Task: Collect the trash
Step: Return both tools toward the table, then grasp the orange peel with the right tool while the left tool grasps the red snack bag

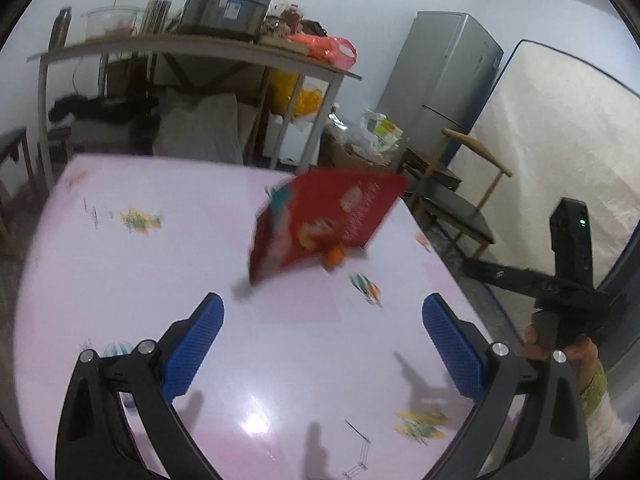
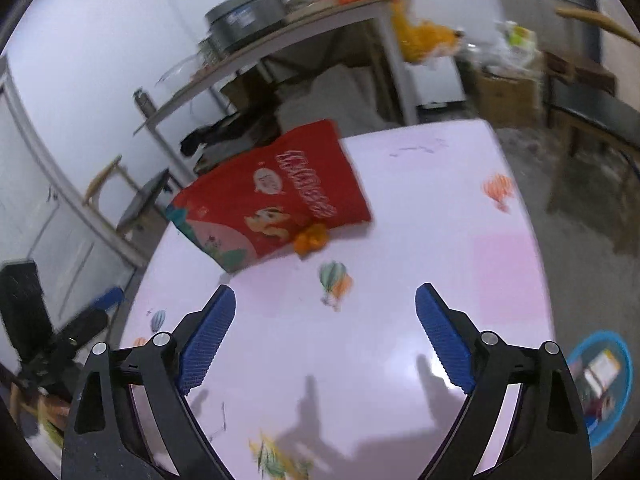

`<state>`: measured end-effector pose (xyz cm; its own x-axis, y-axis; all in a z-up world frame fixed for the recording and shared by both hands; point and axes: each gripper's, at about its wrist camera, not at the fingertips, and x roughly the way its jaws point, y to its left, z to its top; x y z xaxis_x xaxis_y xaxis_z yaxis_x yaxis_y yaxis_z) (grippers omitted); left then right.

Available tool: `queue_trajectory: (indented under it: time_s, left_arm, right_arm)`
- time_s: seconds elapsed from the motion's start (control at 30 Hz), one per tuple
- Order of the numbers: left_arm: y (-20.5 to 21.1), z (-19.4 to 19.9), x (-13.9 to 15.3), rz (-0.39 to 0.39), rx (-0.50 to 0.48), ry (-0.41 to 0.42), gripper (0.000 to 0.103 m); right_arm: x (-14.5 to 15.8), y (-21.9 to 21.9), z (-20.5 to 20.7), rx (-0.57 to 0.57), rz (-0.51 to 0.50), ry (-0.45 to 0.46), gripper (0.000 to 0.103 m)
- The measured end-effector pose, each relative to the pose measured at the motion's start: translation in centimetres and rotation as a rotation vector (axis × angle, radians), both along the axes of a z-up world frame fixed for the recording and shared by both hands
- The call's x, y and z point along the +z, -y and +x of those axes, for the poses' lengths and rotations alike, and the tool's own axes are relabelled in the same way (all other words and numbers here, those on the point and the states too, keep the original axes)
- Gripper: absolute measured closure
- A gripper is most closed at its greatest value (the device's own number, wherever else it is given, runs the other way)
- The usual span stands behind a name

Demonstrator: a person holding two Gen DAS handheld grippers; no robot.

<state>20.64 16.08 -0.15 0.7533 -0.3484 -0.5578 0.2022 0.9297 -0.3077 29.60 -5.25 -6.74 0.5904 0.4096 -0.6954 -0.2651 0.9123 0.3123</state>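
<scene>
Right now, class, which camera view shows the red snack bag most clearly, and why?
The right wrist view: the red snack bag is sharp there, print readable, orange scrap at its near edge. The left wrist view shows the same bag motion-blurred on the table.

The red snack bag on the table carries a line of white characters and a small white speech bubble, but both are too blurred to read. The blue-and-white sticker on the grey cooker is illegible too.
</scene>
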Motion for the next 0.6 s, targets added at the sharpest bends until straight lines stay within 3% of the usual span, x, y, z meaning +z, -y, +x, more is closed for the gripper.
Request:
queue_trajectory:
  time_s: [0.13, 0.3, 0.5, 0.6]
  left_arm:
    - [0.3, 4.2, 0.1, 0.071, -0.016, 0.022, 0.006]
    - [0.6, 8.5, -1.1, 0.126, -0.034, -0.001, 0.018]
    - [1.2, 11.2, -2.8, 0.162, -0.041, -0.047, 0.044]
    - [0.8, 11.8, -3.3, 0.13, -0.022, -0.083, 0.062]
  right_arm:
    - [-2.0, -3.7, 4.0, 0.049, -0.05, -0.012, 0.021]
    - [-4.4, -6.1, 7.4, 0.089, -0.119, -0.014, 0.024]
    - [-6.2, -7.4, 8.8, 0.118, -0.194, -0.025, 0.035]
    - [-6.9, -8.0, 9.0, 0.128, -0.228, -0.027, 0.047]
